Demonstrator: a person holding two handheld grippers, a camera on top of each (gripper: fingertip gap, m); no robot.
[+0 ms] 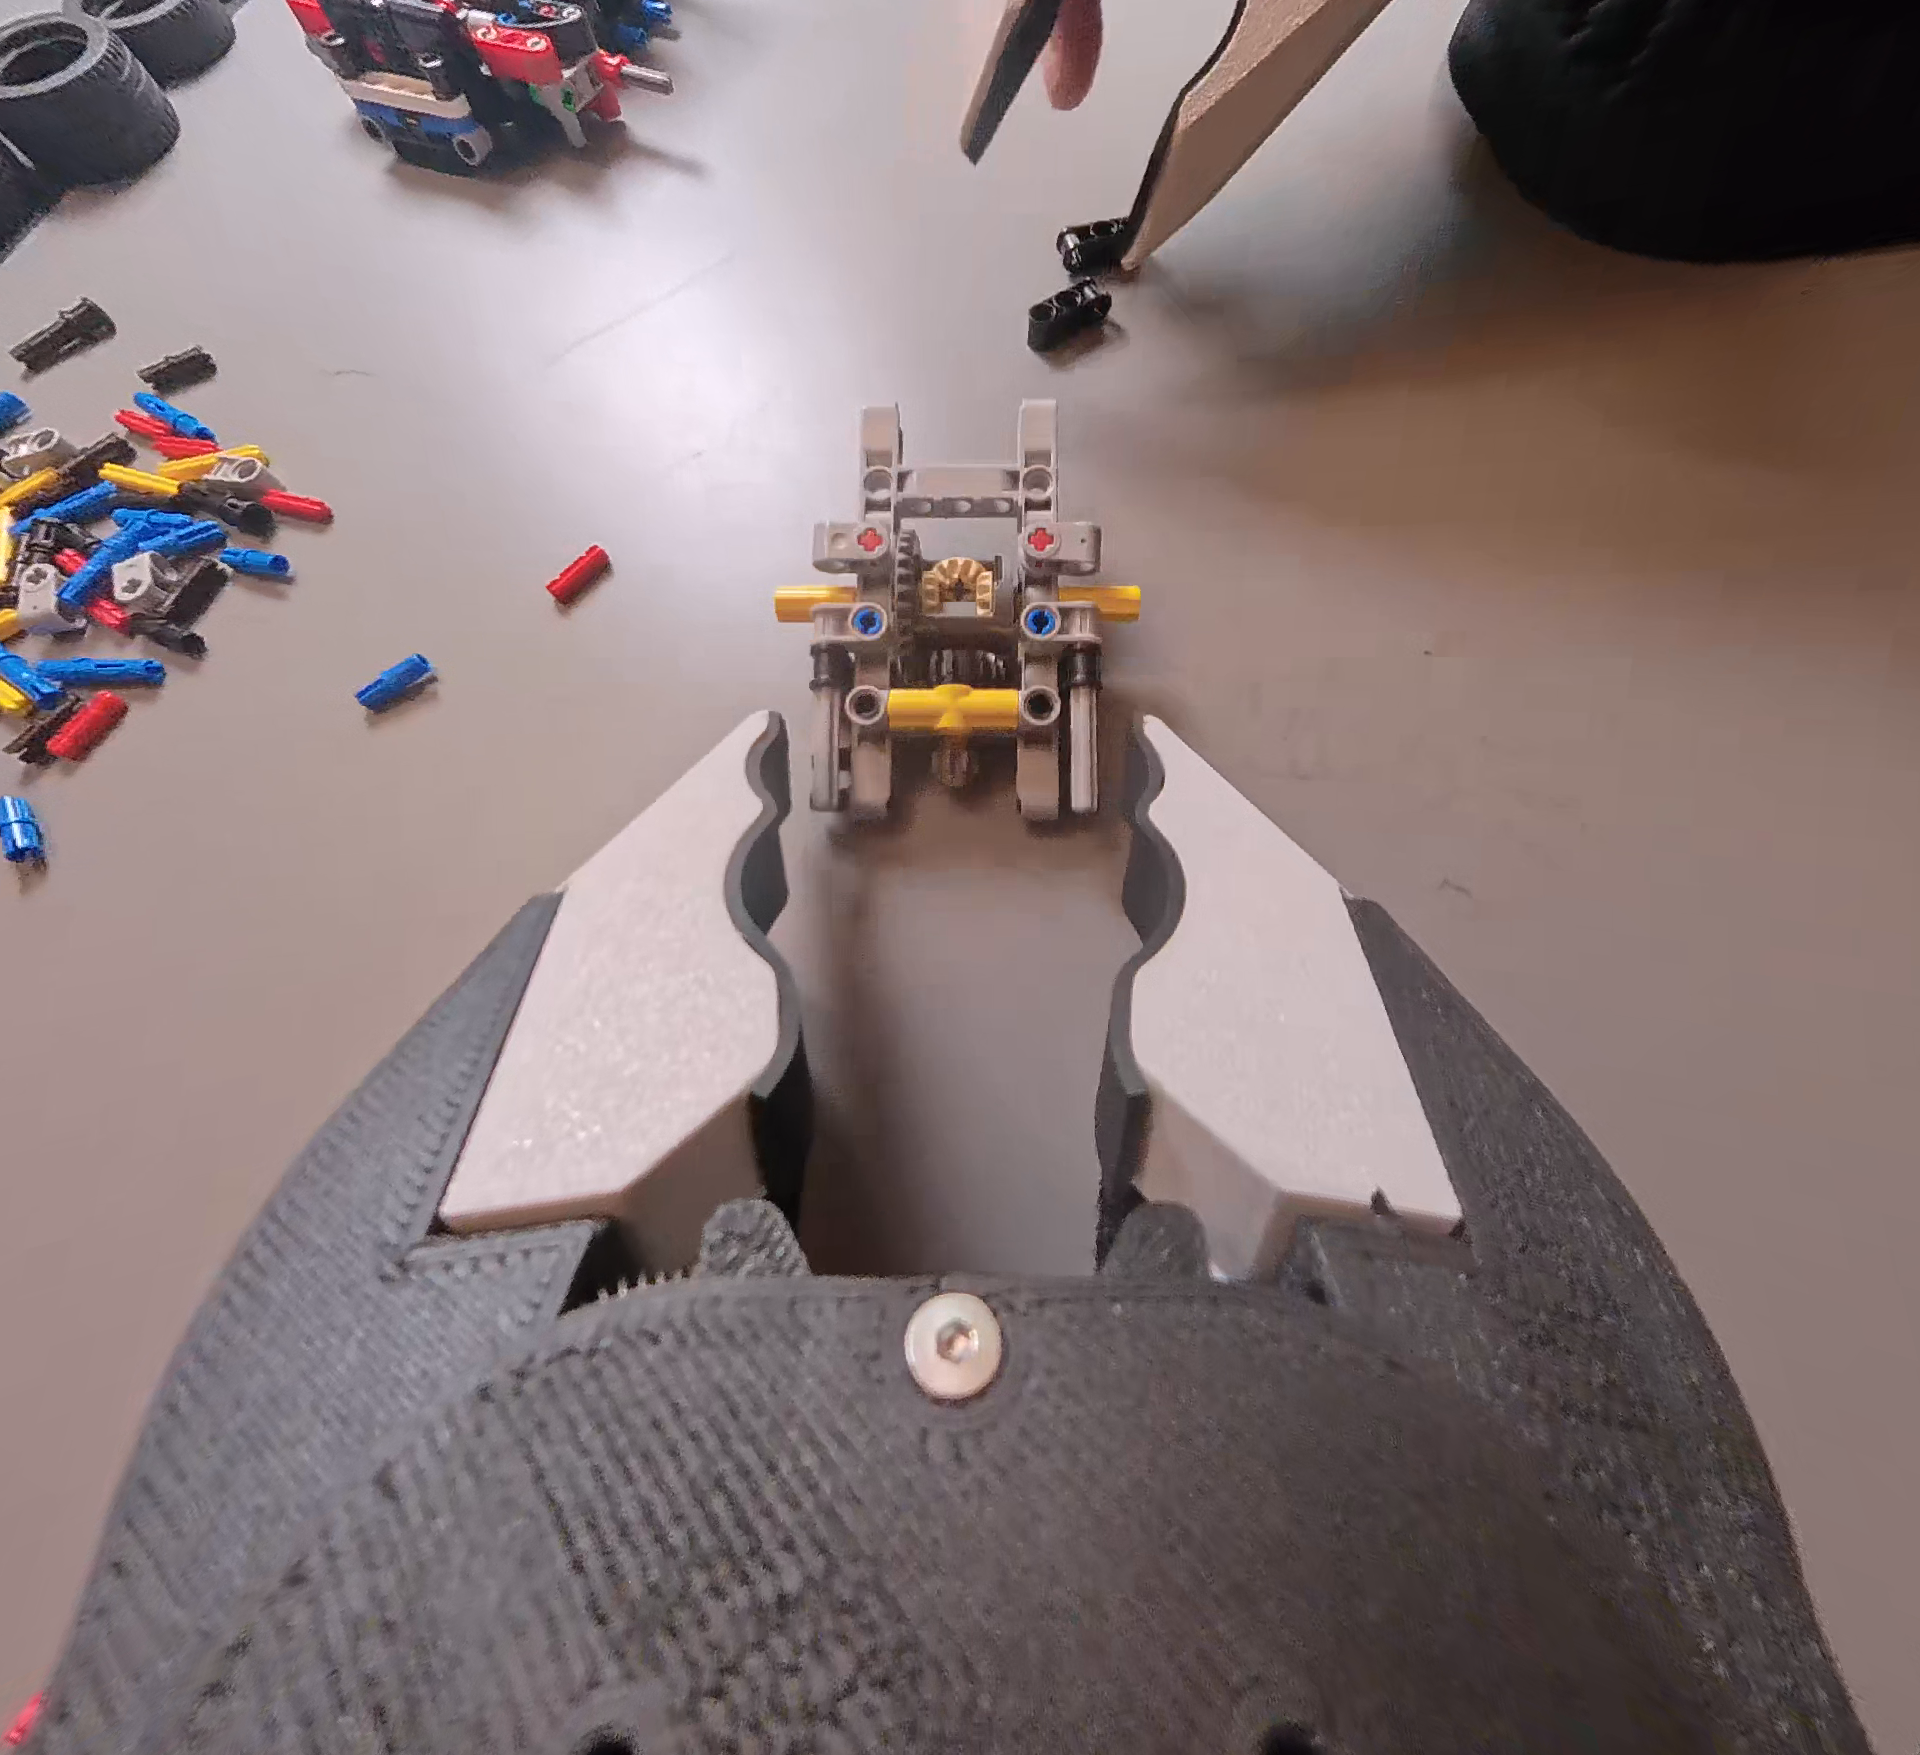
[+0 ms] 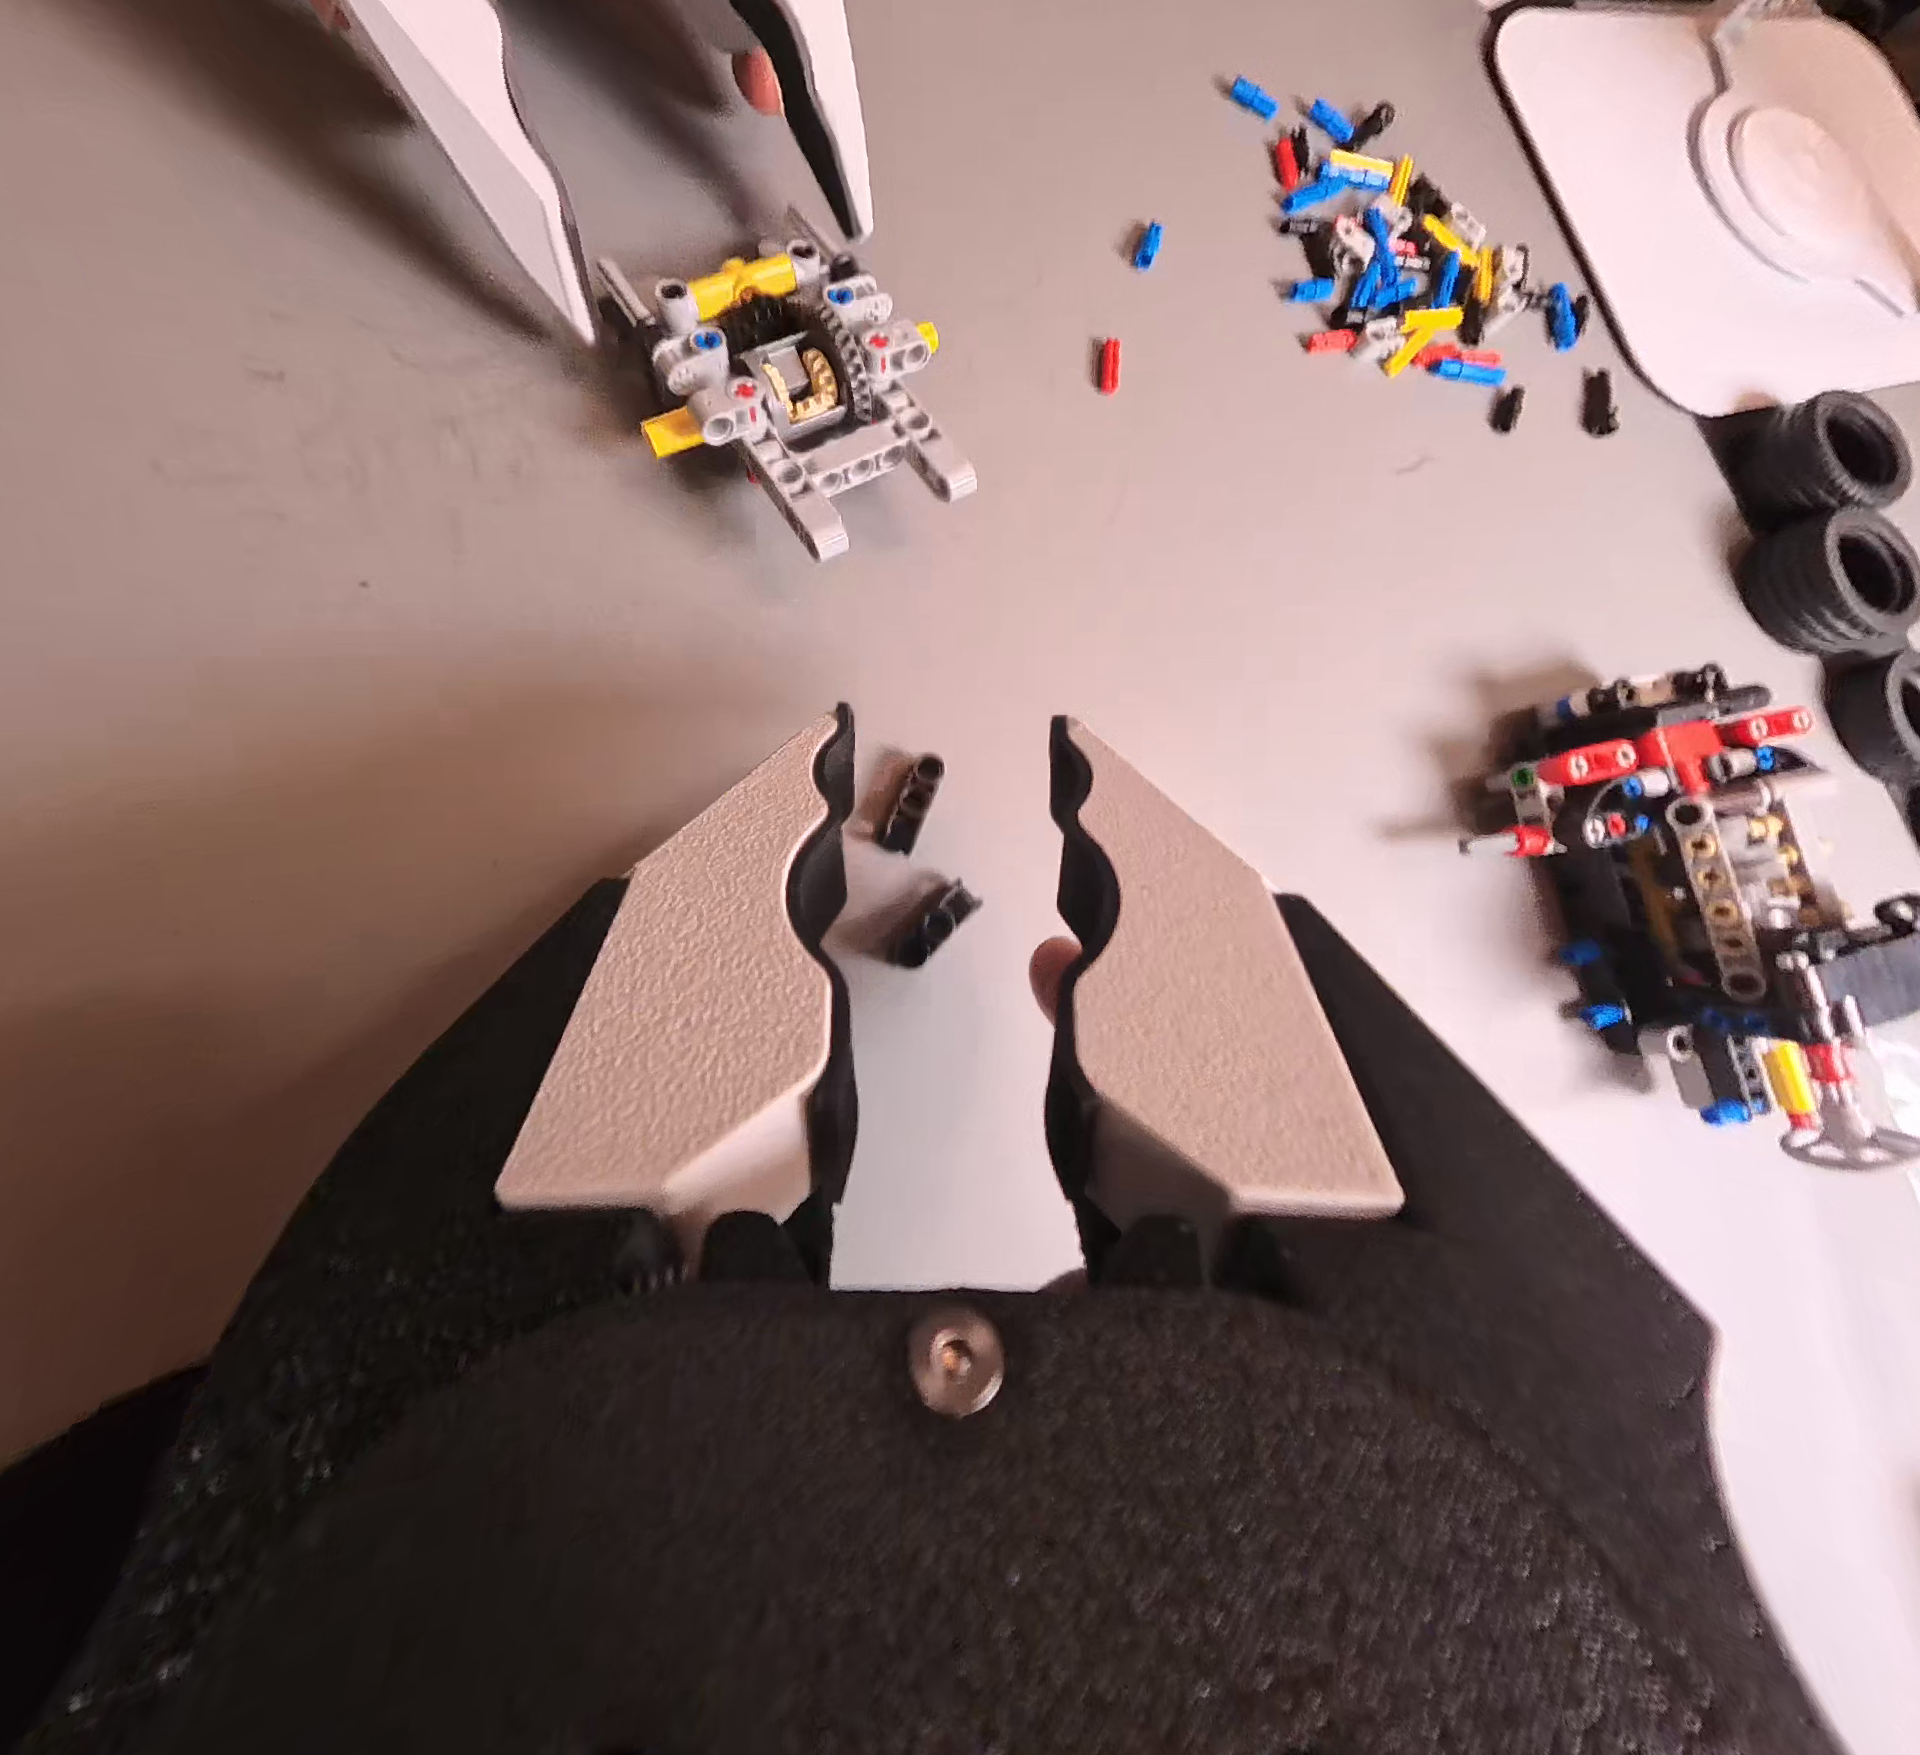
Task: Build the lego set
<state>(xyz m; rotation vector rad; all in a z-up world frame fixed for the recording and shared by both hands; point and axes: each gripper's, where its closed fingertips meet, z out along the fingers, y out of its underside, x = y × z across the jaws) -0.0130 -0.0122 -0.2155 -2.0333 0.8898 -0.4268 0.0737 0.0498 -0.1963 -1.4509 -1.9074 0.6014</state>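
A small grey gear assembly (image 1: 954,635) with yellow axles and a tan gear stands on the table, also in the right wrist view (image 2: 800,386). My left gripper (image 1: 956,749) is open and empty, its tips on either side of the assembly's near end; it also shows in the right wrist view (image 2: 717,282). My right gripper (image 2: 951,729) is open and empty, low over two small black connectors (image 2: 909,799) (image 2: 935,921) that lie between its fingers. In the left wrist view the right gripper (image 1: 1049,209) is beside those connectors (image 1: 1091,240) (image 1: 1070,313).
A larger black, red and blue chassis (image 1: 468,32) (image 2: 1683,884) sits apart. A pile of loose pins (image 1: 104,542) (image 2: 1403,261), stray red (image 1: 577,575) and blue (image 1: 395,682) pins, black tyres (image 1: 94,64) (image 2: 1839,521), a white tray (image 2: 1714,178) and a sleeve (image 1: 1683,64) surround. There is about 12 cm between the tips of the two grippers.
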